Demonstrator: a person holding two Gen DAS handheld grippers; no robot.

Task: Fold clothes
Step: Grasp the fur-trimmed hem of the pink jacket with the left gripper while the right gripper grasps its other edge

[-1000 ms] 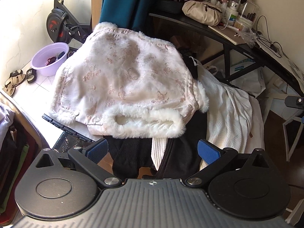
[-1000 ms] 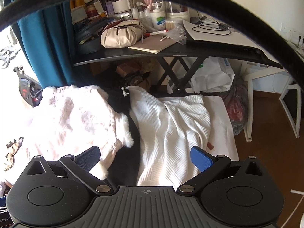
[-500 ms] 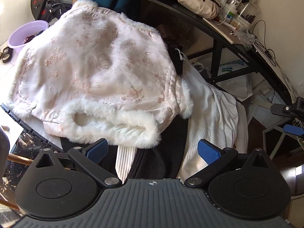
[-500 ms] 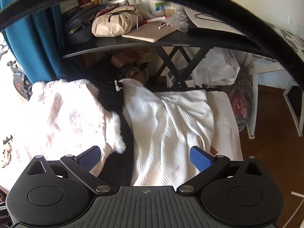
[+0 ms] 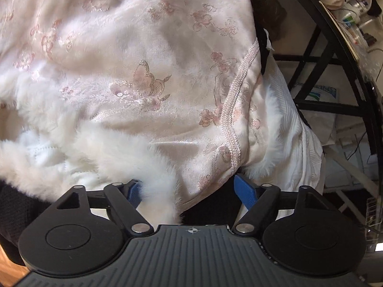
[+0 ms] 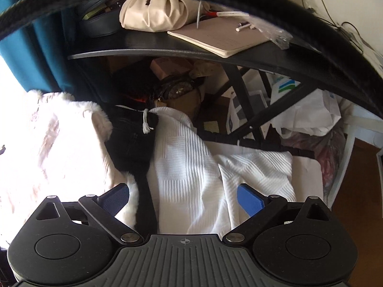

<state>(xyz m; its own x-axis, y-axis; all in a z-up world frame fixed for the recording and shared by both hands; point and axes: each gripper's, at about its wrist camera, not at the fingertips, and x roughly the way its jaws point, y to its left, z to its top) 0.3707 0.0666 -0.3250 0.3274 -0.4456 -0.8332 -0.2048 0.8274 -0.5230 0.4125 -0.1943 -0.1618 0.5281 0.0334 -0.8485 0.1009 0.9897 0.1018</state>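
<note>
A pink embroidered vest with white fur trim (image 5: 148,79) fills the left wrist view and lies on top of the pile. My left gripper (image 5: 189,189) is open, its blue pads on either side of the vest's furry lower corner, right against the cloth. In the right wrist view the vest (image 6: 55,143) lies at the left, a black garment (image 6: 134,143) in the middle and a white textured garment (image 6: 196,179) on the right. My right gripper (image 6: 184,198) is open and empty, low over the white garment and the black strip.
A black desk (image 6: 167,47) overhangs the pile, with a beige bag (image 6: 162,12) and a notebook (image 6: 222,35) on it. Its black legs (image 6: 241,105), bags and boxes stand behind the clothes. A teal curtain (image 6: 36,47) hangs at the left. Brown floor shows at the right.
Both grippers have moved down and forward toward the pile. The left gripper now has the vest's fur corner between its open fingers. The right gripper is much closer to the white garment.
</note>
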